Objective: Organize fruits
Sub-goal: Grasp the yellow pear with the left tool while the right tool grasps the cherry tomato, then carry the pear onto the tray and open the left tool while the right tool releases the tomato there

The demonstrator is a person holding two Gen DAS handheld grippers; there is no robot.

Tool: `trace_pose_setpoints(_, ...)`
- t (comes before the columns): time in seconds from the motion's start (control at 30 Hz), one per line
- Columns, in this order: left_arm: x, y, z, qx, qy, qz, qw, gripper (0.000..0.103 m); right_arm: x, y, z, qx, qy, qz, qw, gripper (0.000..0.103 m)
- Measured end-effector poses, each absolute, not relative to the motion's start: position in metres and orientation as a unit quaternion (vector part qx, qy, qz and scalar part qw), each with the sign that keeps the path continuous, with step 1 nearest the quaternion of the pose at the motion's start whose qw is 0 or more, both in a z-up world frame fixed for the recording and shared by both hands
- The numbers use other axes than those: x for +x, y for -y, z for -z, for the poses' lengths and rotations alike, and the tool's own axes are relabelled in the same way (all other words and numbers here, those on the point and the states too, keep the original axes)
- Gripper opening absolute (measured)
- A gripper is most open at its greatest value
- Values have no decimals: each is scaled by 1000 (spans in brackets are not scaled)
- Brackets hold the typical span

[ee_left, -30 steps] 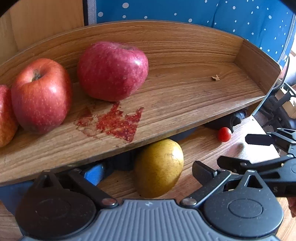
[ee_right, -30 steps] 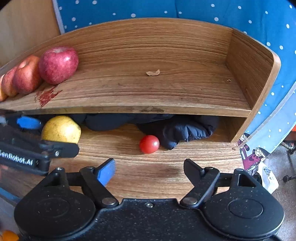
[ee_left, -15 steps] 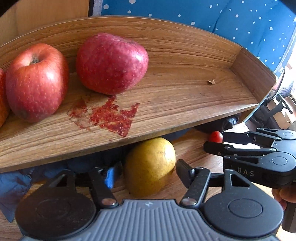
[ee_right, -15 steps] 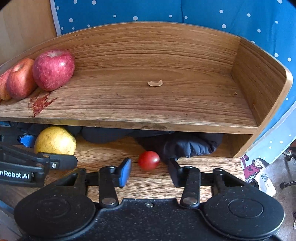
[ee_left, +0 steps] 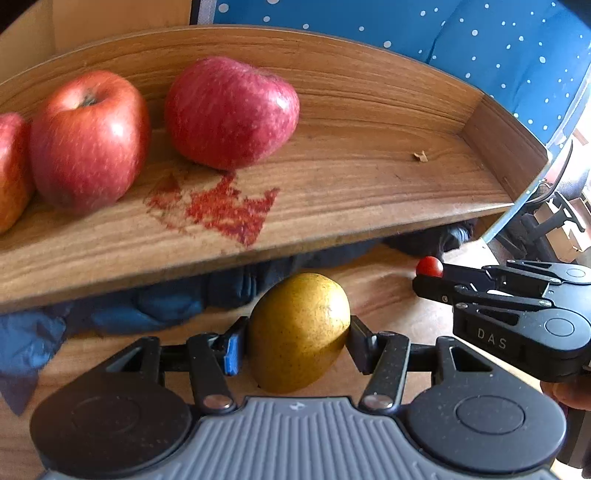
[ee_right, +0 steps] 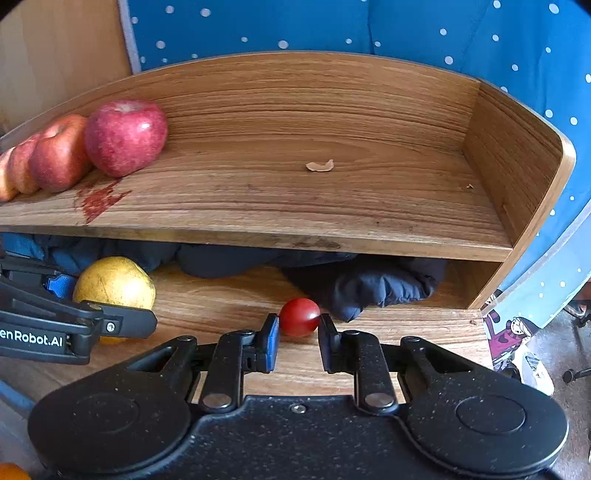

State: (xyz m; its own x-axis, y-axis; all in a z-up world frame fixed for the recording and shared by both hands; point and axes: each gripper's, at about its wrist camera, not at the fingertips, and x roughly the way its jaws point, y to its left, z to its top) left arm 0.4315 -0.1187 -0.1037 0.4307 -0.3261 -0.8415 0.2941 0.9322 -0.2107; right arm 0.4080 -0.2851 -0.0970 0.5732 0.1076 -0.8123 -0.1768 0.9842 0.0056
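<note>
Fruits fill both my wrist views. A yellow pear (ee_left: pixel 299 332), speckled and matte, sits between the fingers of my left gripper (ee_left: pixel 293 341), both pads pressed against its sides, on the lower wooden board (ee_right: pixel 221 295) beneath the shelf. My right gripper (ee_right: pixel 298 338) has narrowed around a small glossy cherry tomato (ee_right: pixel 299 316): the round red fruit sits at the fingertips, the blue pad (ee_right: pixel 272 341) touching or nearly touching one side, the black finger (ee_right: pixel 327 338) just beside the other. I cannot tell whether the grip is firm. The tomato rests on the same board, near a crumpled dark blue cloth (ee_right: pixel 369 284) tucked under the shelf.

Above, the curved wood-grain shelf (ee_right: pixel 517 158), with its raised back and side wall, carries red apples in a row at its left end: one deep red and speckled (ee_left: pixel 231 110), one shiny with a visible stem (ee_left: pixel 86 136), touching or nearly so, and a third (ee_left: pixel 11 170) cut off by the frame edge. A rough red stain (ee_left: pixel 225 210) marks the shelf in front of them, and a pale dry scrap (ee_right: pixel 320 166) lies mid-shelf. Blue fabric with white dots (ee_right: pixel 369 29) hangs behind.
</note>
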Motion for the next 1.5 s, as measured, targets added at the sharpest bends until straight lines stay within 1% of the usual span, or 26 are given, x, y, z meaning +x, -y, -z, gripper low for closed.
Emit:
trace_pose_setpoints(0.5,387,122,86,-11,-501,189,845,59,338,277,68,-27,-439,-117,891,24)
trace_pose_setpoints(0.93,341,111,76,-25,-505,159,848,59,300,268,58,-22,-433,-159,887,24)
trace_pose_setpoints(1.13,326,112,74,-31,-513,152,844,59,287,267,58,-28,-440,-180,880,24)
trace_pose_setpoints(1.5,319,116,73,-35,-528,139,837,59,268,263,62,-43,-451,-202,868,24)
